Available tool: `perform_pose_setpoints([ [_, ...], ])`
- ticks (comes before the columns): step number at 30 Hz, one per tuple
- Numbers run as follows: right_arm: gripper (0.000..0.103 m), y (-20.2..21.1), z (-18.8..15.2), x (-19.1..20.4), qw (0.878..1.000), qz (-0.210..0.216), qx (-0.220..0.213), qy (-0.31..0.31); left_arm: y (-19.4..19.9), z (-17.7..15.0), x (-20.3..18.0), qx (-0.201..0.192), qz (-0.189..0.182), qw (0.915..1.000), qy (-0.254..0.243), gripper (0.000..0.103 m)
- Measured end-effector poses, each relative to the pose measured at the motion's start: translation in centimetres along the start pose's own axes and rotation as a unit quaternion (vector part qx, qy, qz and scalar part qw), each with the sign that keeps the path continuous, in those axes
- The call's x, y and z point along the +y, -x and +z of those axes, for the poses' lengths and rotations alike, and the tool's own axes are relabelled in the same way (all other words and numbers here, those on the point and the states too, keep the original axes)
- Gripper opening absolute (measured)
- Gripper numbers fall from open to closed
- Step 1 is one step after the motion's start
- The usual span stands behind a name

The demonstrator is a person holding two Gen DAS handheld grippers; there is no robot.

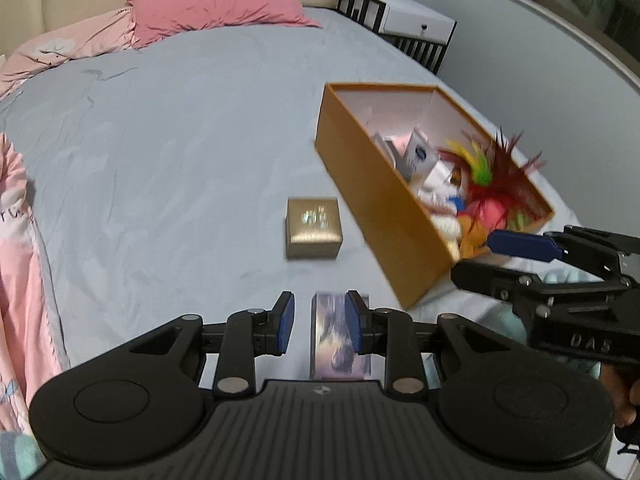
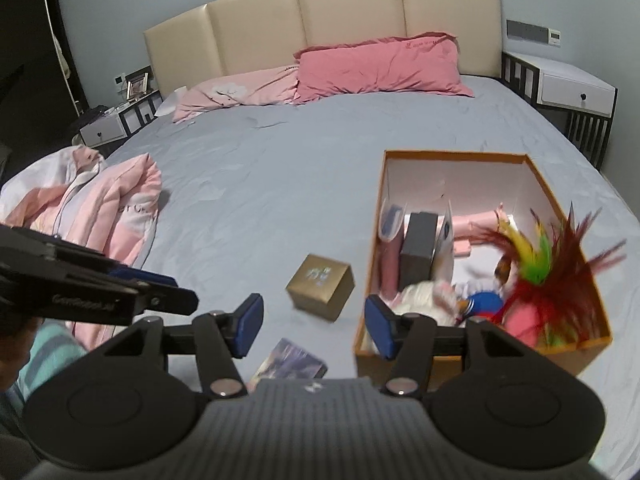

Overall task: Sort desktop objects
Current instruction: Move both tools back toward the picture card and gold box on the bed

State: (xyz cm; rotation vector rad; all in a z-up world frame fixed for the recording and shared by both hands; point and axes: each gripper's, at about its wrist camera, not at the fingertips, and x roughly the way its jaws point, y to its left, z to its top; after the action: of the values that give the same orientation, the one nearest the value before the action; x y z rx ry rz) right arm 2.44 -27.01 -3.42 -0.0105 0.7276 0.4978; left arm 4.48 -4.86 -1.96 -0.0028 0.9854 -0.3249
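Orange open cardboard box [image 2: 560, 184] already holds feathers and small items, so sorted things belong there. Gold small cardboard box [image 2: 320, 286] lies beside it on grey bedsheet [image 2: 260, 184]. Left gripper [image 1: 318, 322] and right gripper [image 2: 314, 322] both stand released, holding nothing.

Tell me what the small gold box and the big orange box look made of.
Small gold box: likely card with a metallic, brushed-looking sheen and a shiny emblem on top. Big orange box: probably matte cardboard, with thin stiff walls and a pale lining.
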Motion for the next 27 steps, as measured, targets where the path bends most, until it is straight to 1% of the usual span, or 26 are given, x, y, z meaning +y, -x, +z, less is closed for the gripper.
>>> perform_pose_setpoints([
  [2,0.059,-0.2,-1.3,0.1,1.0,-0.002,0.007,-0.01,-0.6,-0.8,0.0,0.01,-0.01,0.9999,0.006,0.032],
  [3,0.059,-0.5,-1.9,0.1,1.0,-0.01,0.015,-0.021,-1.0,-1.3,0.0,0.015,-0.015,0.9997,0.01,0.032],
  [6,0.059,-1.9,-3.2,0.1,0.998,-0.014,0.046,-0.037,-2.8,-2.7,0.2,0.031,-0.006,0.9993,0.019,0.032],
  [8,0.056,-3.2,-4.2,0.3,0.996,-0.022,0.07,-0.046,-4.0,-3.4,0.3,0.048,-0.014,0.9984,0.026,0.032],
  [9,0.054,-3.8,-4.6,0.3,0.995,-0.026,0.079,-0.048,-4.4,-3.7,0.5,0.053,-0.024,0.9977,0.036,0.032],
  [10,0.048,-4.5,-5.0,0.4,0.994,-0.031,0.088,-0.05,-4.9,-3.9,0.7,0.059,-0.034,0.9965,0.048,0.032],
  [12,0.048,-5.6,-5.5,0.4,0.993,-0.035,0.104,-0.053,-5.6,-4.4,1.2,0.071,-0.041,0.9942,0.069,0.032],
  [15,0.048,-6.6,-5.9,0.7,0.992,-0.043,0.109,-0.044,-6.5,-5.0,1.6,0.081,-0.036,0.9925,0.084,0.032],
  [18,0.048,-7.6,-6.2,0.8,0.991,-0.037,0.12,-0.042,-7.7,-5.1,1.8,0.093,-0.038,0.9908,0.09,0.036],
  [22,0.044,-9.0,-6.5,0.7,0.989,-0.037,0.137,-0.038,-9.1,-5.1,1.9,0.107,-0.029,0.9891,0.097,0.036],
  [23,0.043,-9.5,-6.6,0.7,0.988,-0.035,0.144,-0.039,-9.5,-5.1,2.0,0.111,-0.032,0.9883,0.1,0.036],
  [25,0.036,-9.9,-6.6,0.5,0.987,-0.03,0.151,-0.041,-10.2,-5.2,2.3,0.117,-0.039,0.986,0.112,0.036],
  [27,0.033,-10.2,-6.6,0.4,0.986,-0.024,0.156,-0.046,-10.9,-5.3,2.7,0.124,-0.048,0.9831,0.126,0.037],
])
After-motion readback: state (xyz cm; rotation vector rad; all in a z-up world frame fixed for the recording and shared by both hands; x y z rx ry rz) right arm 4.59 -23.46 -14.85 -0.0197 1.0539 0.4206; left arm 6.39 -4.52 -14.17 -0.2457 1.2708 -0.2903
